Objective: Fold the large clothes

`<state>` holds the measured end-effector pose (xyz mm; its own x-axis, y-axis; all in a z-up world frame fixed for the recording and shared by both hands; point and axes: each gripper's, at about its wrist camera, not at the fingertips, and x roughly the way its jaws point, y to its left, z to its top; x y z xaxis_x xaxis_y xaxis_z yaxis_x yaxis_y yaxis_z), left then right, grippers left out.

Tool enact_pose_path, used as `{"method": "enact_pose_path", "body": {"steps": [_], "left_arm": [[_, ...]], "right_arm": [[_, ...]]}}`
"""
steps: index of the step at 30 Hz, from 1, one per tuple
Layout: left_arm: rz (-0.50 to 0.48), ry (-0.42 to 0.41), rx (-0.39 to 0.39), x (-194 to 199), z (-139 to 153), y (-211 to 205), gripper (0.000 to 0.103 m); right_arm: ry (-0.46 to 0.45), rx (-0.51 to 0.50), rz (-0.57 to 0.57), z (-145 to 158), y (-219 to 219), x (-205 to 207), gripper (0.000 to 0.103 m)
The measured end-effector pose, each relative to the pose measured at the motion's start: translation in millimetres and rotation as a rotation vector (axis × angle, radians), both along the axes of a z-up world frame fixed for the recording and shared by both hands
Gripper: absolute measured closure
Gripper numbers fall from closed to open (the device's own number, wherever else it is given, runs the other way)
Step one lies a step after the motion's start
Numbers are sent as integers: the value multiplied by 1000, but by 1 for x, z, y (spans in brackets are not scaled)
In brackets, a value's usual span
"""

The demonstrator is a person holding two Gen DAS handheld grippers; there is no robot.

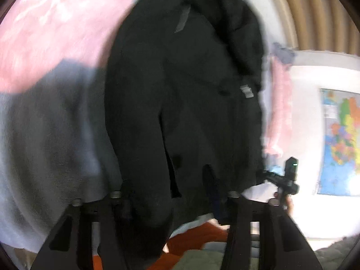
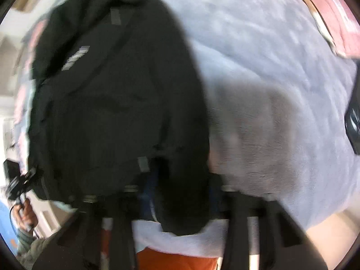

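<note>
A large black jacket (image 1: 184, 94) with grey tabs hangs lifted above a lilac fleece bedspread (image 1: 45, 135). My left gripper (image 1: 171, 200) is shut on the jacket's lower edge, which bunches between its fingers. In the right wrist view the same black jacket (image 2: 117, 103) hangs from my right gripper (image 2: 177, 193), which is shut on its hem. The other gripper (image 1: 290, 180) shows at the right of the left wrist view, and at the far left of the right wrist view (image 2: 18, 180), held in a hand. Both views are blurred.
A pink blanket (image 1: 56, 29) lies on the bed at upper left. A coloured wall map (image 1: 342, 144) hangs at right. Orange cloth (image 2: 175, 261) shows below the bedspread (image 2: 270, 67). A dark object (image 2: 354, 121) sits at the right edge.
</note>
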<state>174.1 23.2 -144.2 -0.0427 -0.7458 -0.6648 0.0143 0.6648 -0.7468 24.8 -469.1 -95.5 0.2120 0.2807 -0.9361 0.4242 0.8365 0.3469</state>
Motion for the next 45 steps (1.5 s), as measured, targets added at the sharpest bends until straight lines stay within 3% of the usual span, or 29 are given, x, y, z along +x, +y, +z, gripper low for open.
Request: {"method": "enact_pose_path", "body": {"steps": [2, 4, 13, 15, 19, 20, 21, 23, 35, 40, 45], "left_arm": [[16, -27, -104, 3, 16, 5, 69], [15, -36, -150, 8, 24, 3, 69], [-102, 91, 67, -4, -27, -4, 65], [-94, 93, 90, -10, -33, -3, 65], [-77, 109, 95, -10, -37, -1, 65], [-76, 92, 103, -10, -34, -4, 65], [-82, 65, 105, -9, -29, -6, 71], [-88, 24, 105, -8, -19, -12, 90], [99, -193, -119, 47, 83, 15, 92], [155, -249, -156, 69, 118, 27, 92], [182, -327, -211, 100, 153, 21, 91]], "right_arm": [[-62, 26, 29, 19, 7, 4, 70], [-79, 50, 48, 25, 11, 9, 70], [71, 124, -14, -37, 9, 5, 69], [112, 157, -29, -49, 9, -4, 62], [58, 185, -82, -48, 8, -9, 64], [28, 181, -92, -41, 6, -9, 68], [6, 178, -91, -35, 1, -12, 75], [-29, 163, -87, -20, -3, -10, 83], [-281, 123, -102, 92, -25, 41, 88], [-386, 120, -122, 135, -37, 70, 88], [-477, 49, -82, 185, -42, 118, 88]]}}
